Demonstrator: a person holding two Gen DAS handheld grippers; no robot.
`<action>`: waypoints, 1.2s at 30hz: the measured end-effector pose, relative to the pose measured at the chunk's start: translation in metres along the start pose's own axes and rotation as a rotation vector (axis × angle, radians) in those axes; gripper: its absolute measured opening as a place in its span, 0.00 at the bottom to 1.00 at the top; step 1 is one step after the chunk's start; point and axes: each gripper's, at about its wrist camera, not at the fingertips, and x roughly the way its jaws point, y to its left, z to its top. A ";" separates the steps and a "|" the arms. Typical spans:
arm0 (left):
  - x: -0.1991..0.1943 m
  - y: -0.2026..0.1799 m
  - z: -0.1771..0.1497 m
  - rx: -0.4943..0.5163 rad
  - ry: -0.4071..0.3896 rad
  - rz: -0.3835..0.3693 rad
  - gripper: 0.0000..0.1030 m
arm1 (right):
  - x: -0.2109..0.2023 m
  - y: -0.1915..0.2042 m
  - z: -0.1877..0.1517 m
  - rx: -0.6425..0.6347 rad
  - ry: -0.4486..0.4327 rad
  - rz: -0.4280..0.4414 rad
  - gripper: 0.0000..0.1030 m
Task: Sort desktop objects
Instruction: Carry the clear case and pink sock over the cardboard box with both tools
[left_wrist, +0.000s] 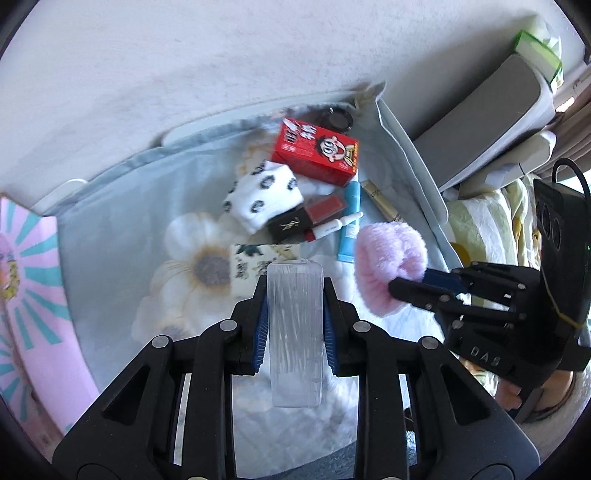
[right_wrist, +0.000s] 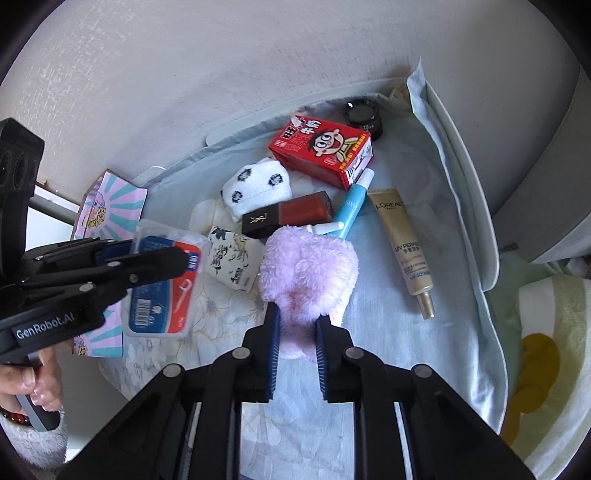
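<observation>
While left tongs (left_wrist: 294, 317) clamp a clear floss-pick box (left_wrist: 295, 332), right tongs (right_wrist: 297, 325) grip pink fluffy cloth (right_wrist: 308, 273), gold L'Oréal tube (right_wrist: 406, 251) reads perhaps "UV Perfect".

Soft, even daylight fills both views, shadows faint; fisheye bending curves the edges, dark corners vignette, slight blur throughout.

Pink fluffy scrunchie (right_wrist: 308, 269), red cartoon box (right_wrist: 320, 149), white sock (right_wrist: 256, 186) (black spots), gold tube (right_wrist: 404, 245), blue tube (right_wrist: 352, 206)
</observation>
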 end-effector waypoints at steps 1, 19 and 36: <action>-0.007 0.003 -0.002 -0.004 -0.011 0.001 0.22 | -0.004 0.003 0.001 -0.010 0.001 -0.009 0.16; -0.131 0.133 -0.057 -0.250 -0.223 0.106 0.22 | -0.043 0.158 0.076 -0.435 0.036 -0.090 0.16; -0.171 0.242 -0.137 -0.532 -0.253 0.209 0.22 | 0.013 0.362 0.101 -0.835 0.146 0.016 0.16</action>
